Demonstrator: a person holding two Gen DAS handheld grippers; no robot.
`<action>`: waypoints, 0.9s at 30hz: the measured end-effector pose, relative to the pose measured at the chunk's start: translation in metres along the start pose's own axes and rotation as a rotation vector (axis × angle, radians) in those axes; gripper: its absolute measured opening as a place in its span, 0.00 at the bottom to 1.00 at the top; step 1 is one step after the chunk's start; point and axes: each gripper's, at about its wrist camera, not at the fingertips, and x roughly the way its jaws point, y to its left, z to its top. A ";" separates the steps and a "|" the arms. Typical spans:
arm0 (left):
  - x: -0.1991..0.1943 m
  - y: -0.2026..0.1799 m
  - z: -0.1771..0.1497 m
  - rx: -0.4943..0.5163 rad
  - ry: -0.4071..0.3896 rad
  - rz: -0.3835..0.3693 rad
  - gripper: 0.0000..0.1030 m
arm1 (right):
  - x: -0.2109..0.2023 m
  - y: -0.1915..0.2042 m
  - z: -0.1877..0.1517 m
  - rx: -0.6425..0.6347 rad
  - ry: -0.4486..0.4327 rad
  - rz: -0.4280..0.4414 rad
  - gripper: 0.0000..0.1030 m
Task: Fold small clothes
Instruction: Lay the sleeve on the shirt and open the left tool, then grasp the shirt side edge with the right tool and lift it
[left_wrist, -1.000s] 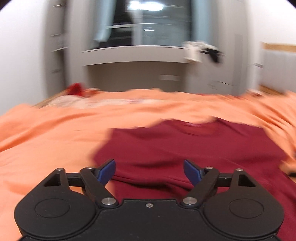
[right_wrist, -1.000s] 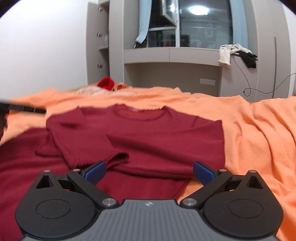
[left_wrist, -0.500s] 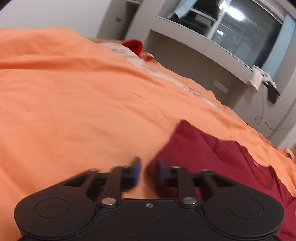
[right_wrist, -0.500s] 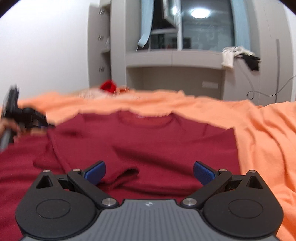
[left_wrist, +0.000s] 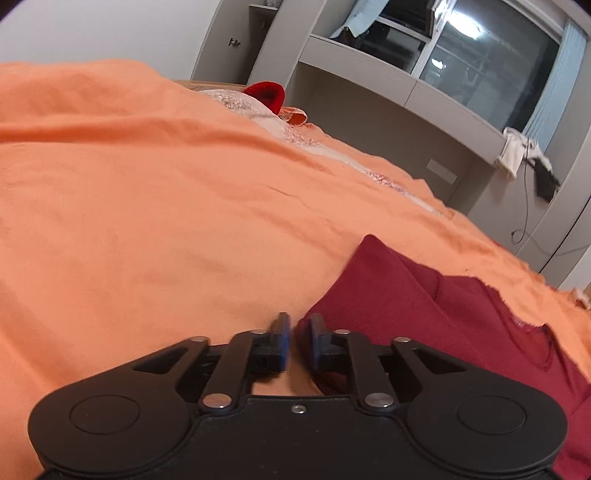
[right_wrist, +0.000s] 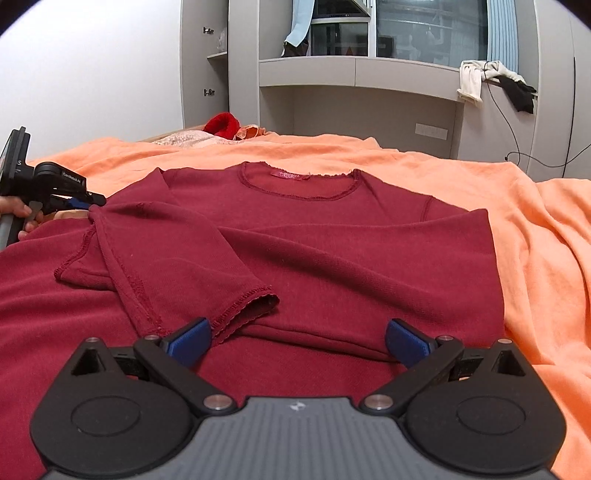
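maroon long-sleeved top (right_wrist: 332, 240) is spread on orange bedsheet (right_wrist: 535, 229) | left gripper (left_wrist: 295, 341) is nearly closed, having just reopened slightly, top's edge between pads | right gripper (right_wrist: 297, 338) is held wide open, empty, above hem | red hat (right_wrist: 221, 123) is seen beyond

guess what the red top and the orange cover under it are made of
Red top: looks like a soft knit, probably cotton jersey, matte; overlock stitching shows along its cuffs and neckline, and it drapes limply. Orange cover: seems a thin woven sheet, matte, lying in fine creases and wrinkles. The exact fibre of either cannot be told.
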 end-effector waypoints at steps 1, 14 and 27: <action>-0.004 0.001 0.000 -0.006 -0.006 -0.002 0.23 | -0.003 0.000 0.000 -0.001 -0.012 0.005 1.00; -0.110 -0.034 -0.014 0.113 -0.151 0.024 0.98 | -0.071 0.036 -0.016 -0.213 -0.205 0.030 1.00; -0.221 -0.040 -0.096 0.221 -0.269 0.005 0.99 | -0.152 0.066 -0.057 -0.304 -0.349 0.006 1.00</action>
